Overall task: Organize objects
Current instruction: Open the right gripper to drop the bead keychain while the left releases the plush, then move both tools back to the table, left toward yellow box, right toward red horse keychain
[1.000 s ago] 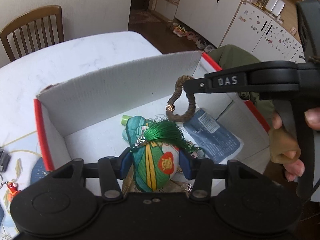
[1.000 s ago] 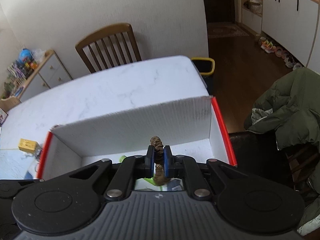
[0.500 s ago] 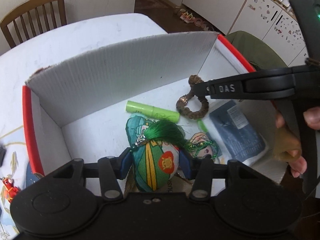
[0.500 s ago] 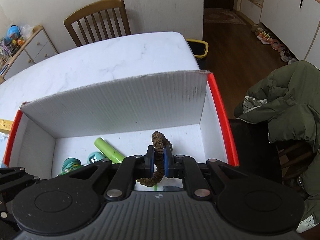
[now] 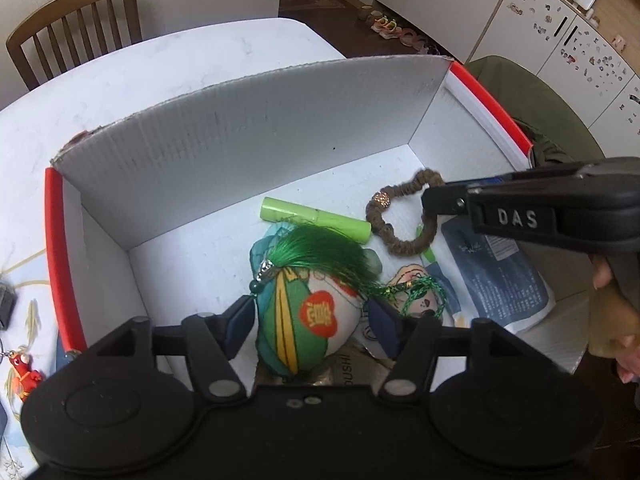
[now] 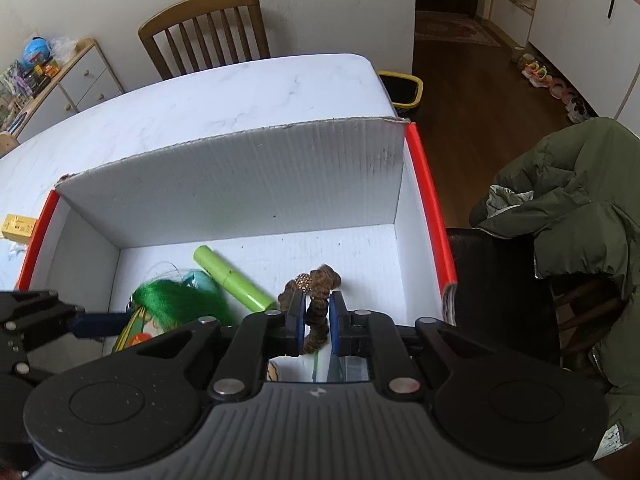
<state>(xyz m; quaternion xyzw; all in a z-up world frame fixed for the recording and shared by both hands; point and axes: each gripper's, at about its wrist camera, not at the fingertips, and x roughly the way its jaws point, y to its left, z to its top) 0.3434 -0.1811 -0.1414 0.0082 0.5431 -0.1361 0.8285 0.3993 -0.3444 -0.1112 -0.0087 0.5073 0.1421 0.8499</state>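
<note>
A white cardboard box (image 5: 240, 132) with red edges stands on the white table. My left gripper (image 5: 312, 324) is inside it, its pads parted a little wider than the green embroidered pouch (image 5: 304, 320) with a green tassel, which rests on the box's contents between them. My right gripper (image 6: 318, 320) is low over the box floor. A brown hair tie (image 6: 320, 280) with a gold bead sits loosely between its slightly parted pads and lies on the floor (image 5: 396, 246). A green tube (image 5: 312, 220) lies just behind the pouch.
A blue packet (image 5: 500, 280) and a small cartoon charm (image 5: 416, 292) lie in the box at the right. A red keychain (image 5: 22, 372) sits on the table left of the box. A wooden chair (image 6: 208, 28) stands beyond the table, and a green jacket (image 6: 560, 200) hangs at the right.
Both grippers came down into the box. The hair tie went from hanging to lying on the floor. The left pads spread apart from the pouch, and the right pads eased slightly.
</note>
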